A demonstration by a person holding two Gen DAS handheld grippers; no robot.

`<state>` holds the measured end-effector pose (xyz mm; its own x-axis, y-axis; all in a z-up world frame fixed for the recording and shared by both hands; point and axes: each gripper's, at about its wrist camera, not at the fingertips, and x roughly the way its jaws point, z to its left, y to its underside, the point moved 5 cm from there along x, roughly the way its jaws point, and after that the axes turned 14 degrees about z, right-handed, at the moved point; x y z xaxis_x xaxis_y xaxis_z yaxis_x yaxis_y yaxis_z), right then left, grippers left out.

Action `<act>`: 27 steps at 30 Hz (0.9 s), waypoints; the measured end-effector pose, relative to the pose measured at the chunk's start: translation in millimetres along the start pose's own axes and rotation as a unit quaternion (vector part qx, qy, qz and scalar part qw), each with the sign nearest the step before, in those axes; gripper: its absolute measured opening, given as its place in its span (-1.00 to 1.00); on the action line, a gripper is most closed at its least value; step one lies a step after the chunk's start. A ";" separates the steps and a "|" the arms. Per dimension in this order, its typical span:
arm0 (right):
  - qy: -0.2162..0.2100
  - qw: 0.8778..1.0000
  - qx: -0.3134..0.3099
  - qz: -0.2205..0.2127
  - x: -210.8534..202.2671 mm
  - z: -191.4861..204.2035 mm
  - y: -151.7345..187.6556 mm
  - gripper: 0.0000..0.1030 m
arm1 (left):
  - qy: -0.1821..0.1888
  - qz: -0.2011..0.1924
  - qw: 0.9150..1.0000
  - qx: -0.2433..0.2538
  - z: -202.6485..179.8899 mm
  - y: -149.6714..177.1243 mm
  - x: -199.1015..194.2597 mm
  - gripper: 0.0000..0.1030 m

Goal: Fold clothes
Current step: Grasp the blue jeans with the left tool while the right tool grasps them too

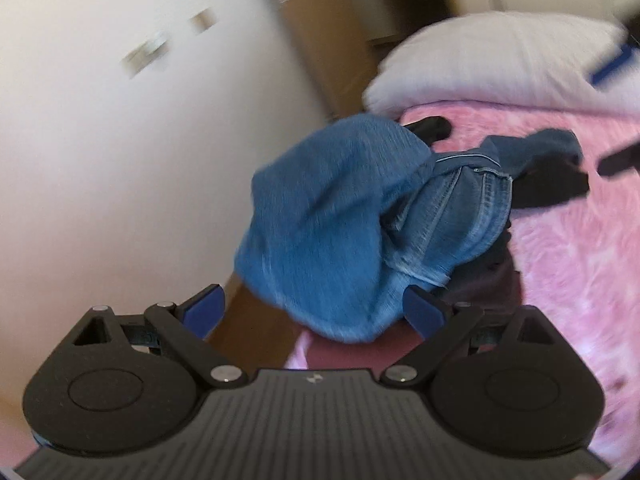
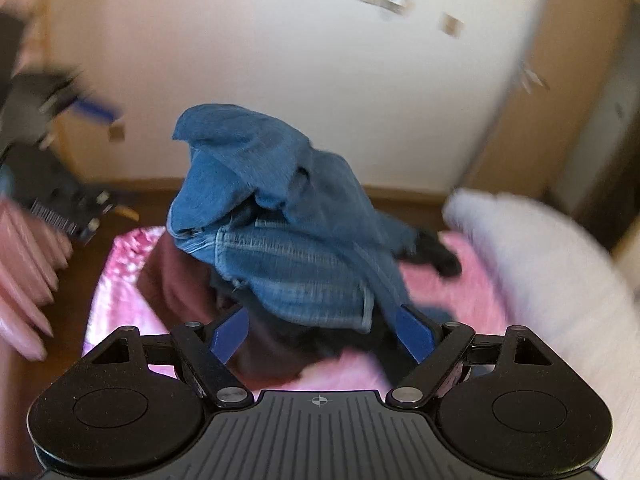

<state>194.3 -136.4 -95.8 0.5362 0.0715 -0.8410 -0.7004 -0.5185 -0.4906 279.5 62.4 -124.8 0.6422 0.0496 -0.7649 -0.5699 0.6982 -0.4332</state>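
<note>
On the pink bed (image 1: 580, 260), blue jeans (image 1: 340, 220) are lying bunched over dark clothes (image 2: 280, 344); the left tool (image 1: 316, 312) and right tool (image 2: 320, 332) are both hovering with fingers spread apart, gripping nothing.

Left claw (image 1: 314, 314) spread wide; right claw (image 2: 320, 334) likewise.

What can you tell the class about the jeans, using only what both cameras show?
The jeans are blue denim, faded along stitched seams, bunched into a rumpled heap, not yet folded. They lie near the edge of a pink fuzzy blanket, on top of dark clothes. One flap stands up in the right view. Both tools, left and right, are open, holding nothing. Motion blur hides finer detail.
</note>
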 end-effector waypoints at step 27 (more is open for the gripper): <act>0.018 0.985 -0.170 -0.004 119.2 9.0 -116.2 -0.70 | 0.103 -0.158 0.975 0.120 46.5 -44.2 18.9 -0.93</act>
<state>335.3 -59.9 -141.1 0.5618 0.0486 -0.8258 -0.5018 -0.7736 -0.3869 340.7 65.6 -97.9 0.6356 -0.3228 -0.7013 -0.2075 0.8036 -0.5579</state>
